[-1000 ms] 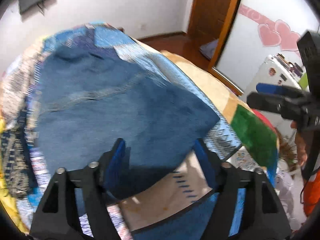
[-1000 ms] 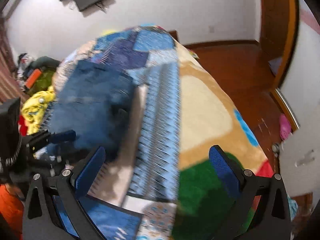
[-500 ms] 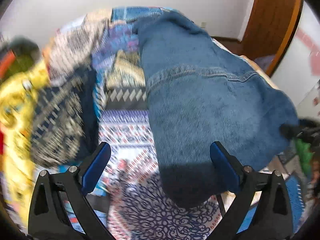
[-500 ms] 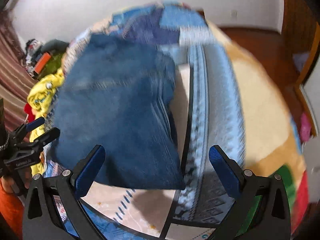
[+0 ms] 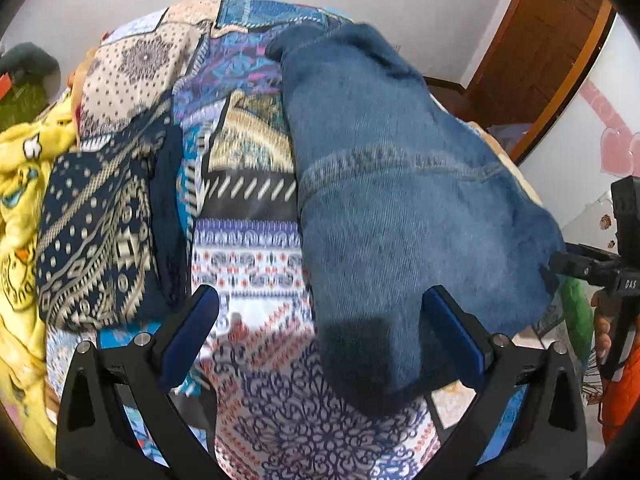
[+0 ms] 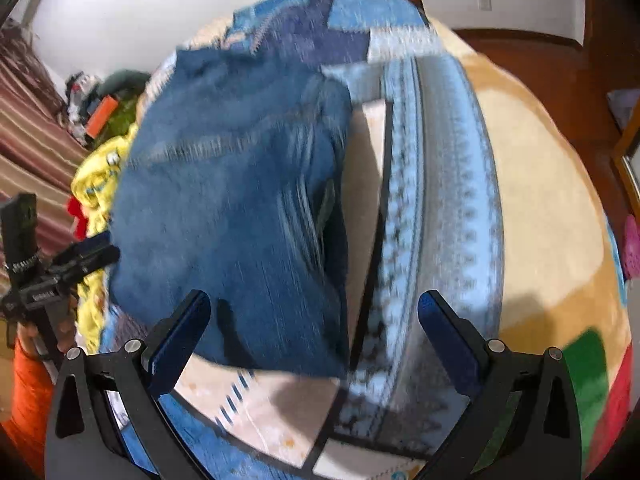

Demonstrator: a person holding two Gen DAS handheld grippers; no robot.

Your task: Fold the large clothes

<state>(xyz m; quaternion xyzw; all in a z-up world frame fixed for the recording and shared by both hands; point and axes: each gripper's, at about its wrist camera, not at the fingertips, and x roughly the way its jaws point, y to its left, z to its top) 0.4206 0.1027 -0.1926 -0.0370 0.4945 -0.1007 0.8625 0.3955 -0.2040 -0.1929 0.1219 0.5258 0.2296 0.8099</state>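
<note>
A folded pair of blue jeans (image 5: 392, 208) lies on a patchwork bedspread (image 5: 248, 248); it also shows in the right wrist view (image 6: 224, 208). My left gripper (image 5: 320, 328) is open, hovering over the near left edge of the jeans, empty. My right gripper (image 6: 312, 332) is open over the near right edge of the jeans, empty. The right gripper also shows at the right edge of the left wrist view (image 5: 592, 268), and the left gripper at the left edge of the right wrist view (image 6: 72, 260).
A folded dark patterned garment (image 5: 100, 232) lies left of the jeans. Yellow clothes (image 5: 20, 208) are heaped at the bed's left side. A tan blanket area (image 6: 540, 184) lies to the right. A wooden door (image 5: 536, 40) stands at the back right.
Both grippers swung over the bed; the left one opened wide and turned left, bringing the jeans' left edge and the patterned garment into view. The jeans lie still.
</note>
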